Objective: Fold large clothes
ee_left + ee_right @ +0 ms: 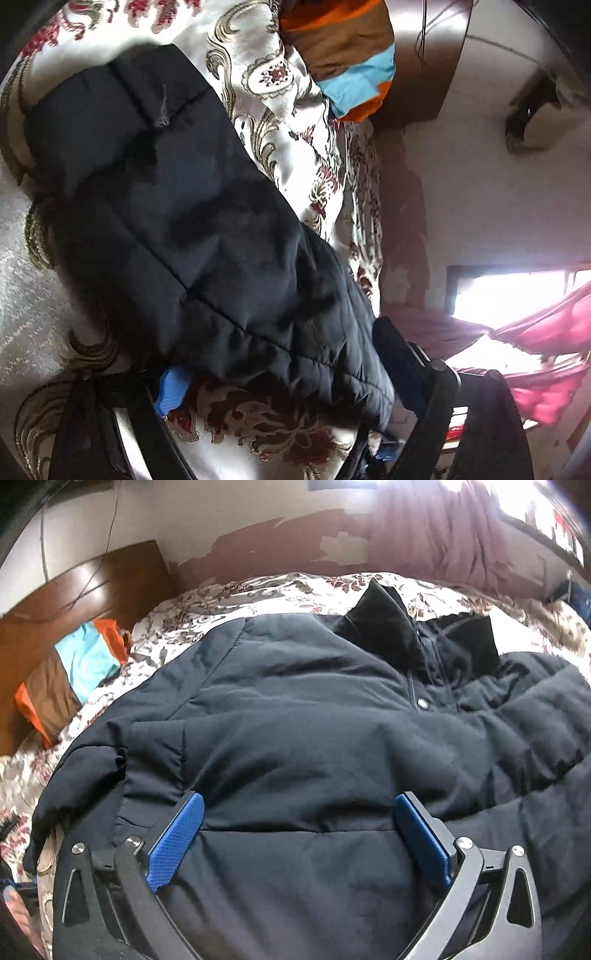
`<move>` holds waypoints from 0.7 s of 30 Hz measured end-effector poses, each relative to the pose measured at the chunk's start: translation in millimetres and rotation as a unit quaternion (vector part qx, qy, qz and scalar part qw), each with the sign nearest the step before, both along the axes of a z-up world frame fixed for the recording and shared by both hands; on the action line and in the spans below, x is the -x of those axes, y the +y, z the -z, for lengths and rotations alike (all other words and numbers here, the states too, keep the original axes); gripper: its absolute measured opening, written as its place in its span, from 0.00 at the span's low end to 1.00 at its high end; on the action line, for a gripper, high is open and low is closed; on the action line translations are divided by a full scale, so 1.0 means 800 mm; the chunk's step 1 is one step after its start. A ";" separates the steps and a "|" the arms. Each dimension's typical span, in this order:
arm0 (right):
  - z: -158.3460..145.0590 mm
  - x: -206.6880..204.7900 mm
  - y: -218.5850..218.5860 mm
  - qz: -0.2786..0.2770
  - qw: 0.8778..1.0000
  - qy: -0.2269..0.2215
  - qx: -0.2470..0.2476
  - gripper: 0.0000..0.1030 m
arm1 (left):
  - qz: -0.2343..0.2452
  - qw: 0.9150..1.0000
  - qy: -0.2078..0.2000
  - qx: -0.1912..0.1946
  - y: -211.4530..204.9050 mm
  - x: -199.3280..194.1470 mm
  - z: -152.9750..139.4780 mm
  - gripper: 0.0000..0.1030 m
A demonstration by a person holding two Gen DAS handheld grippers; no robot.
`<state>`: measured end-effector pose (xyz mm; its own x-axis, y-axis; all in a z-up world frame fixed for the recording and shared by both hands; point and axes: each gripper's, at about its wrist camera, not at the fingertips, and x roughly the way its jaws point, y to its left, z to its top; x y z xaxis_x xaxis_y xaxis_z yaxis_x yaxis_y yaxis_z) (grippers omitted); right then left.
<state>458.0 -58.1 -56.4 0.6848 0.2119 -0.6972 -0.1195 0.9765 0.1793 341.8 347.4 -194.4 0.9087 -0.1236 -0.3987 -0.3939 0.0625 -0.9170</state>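
Daylight from a blown-out window [517, 295]; dim, slightly blurred foreground; dark jacket [295, 720] loses detail; strong fisheye curvature, vignetted corners.

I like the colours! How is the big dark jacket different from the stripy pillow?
The jacket is plain dark navy; the pillow has orange, brown and blue stripes. The jacket sprawls over mid-bed; the pillow, smaller-looking, sits by the headboard. Both rest on the flowery bedspread.

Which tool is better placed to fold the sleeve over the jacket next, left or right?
Probably the left tool: the sleeve lies right between its open fingers, over the floral bedspread. The right tool, also open, sits over the middle of the jacket body, away from any edge.
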 end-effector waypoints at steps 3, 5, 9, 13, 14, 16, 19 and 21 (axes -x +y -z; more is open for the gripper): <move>0.001 0.003 0.003 0.002 1.000 -0.004 0.005 0.98 | -0.013 1.000 0.005 0.005 0.001 0.005 0.005 0.43; -0.001 0.004 0.003 0.005 1.000 -0.001 0.009 0.98 | -0.027 0.999 0.004 0.017 0.003 0.010 0.011 0.15; -0.012 0.017 -0.003 0.013 1.000 0.004 0.014 0.98 | -0.040 0.999 -0.031 0.007 0.005 0.019 0.000 0.10; -0.024 0.053 -0.019 0.000 1.000 -0.004 0.017 0.98 | -0.042 0.996 -0.059 -0.052 0.004 0.025 -0.032 0.08; -0.028 0.067 -0.027 -0.005 1.000 -0.008 0.016 0.98 | -0.040 0.994 -0.065 -0.074 0.002 0.026 -0.045 0.08; -0.033 0.085 -0.040 -0.013 1.000 -0.014 0.015 0.98 | -0.035 0.991 -0.070 -0.106 -0.001 0.030 -0.064 0.07; -0.035 0.114 -0.074 -0.017 1.000 -0.014 0.011 0.98 | -0.032 0.978 -0.091 -0.186 -0.017 0.036 -0.114 0.07; -0.035 0.124 -0.093 -0.011 1.000 -0.009 0.012 0.98 | -0.009 0.958 -0.117 -0.260 -0.044 0.034 -0.166 0.07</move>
